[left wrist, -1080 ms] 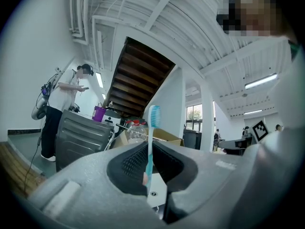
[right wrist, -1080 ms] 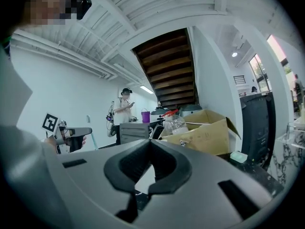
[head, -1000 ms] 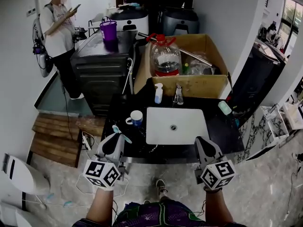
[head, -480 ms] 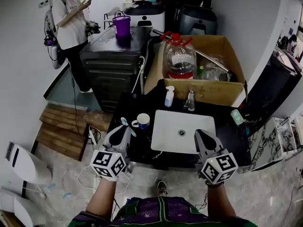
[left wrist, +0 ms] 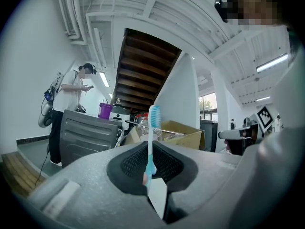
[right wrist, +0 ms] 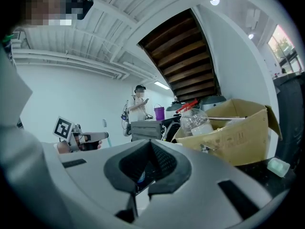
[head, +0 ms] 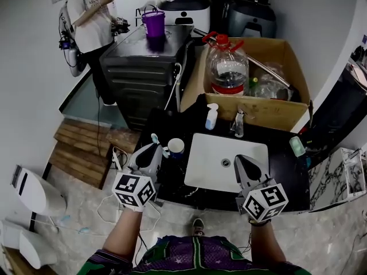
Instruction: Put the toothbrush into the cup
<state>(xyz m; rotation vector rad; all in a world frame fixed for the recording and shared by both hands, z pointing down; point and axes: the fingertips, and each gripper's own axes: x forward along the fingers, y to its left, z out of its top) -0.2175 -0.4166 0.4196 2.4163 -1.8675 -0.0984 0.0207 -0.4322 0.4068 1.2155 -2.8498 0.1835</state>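
Note:
A light blue toothbrush point(left wrist: 151, 142) stands upright between the jaws of my left gripper point(left wrist: 150, 178), which is shut on its handle. In the head view the left gripper point(head: 152, 150) hovers at the black counter's left end, with the toothbrush point(head: 154, 138) poking up just left of the white and blue cup point(head: 176, 147). The brush is outside the cup. My right gripper point(head: 241, 161) is over the front edge of the white sink point(head: 213, 166), with its jaws shut and nothing in them. The right gripper view shows the left gripper point(right wrist: 80, 139) off to the left.
A pump bottle point(head: 211, 116) and a tap point(head: 239, 124) stand behind the sink. A cardboard box point(head: 274, 109) holds a big water jug point(head: 228, 67). A black cabinet point(head: 140, 65) carries a purple bucket point(head: 153, 23). A person point(head: 94, 22) stands at the far left.
My left gripper has carried the toothbrush forward to just beside the cup, and the brush now stands more upright. The right gripper holds its place at the sink's front.

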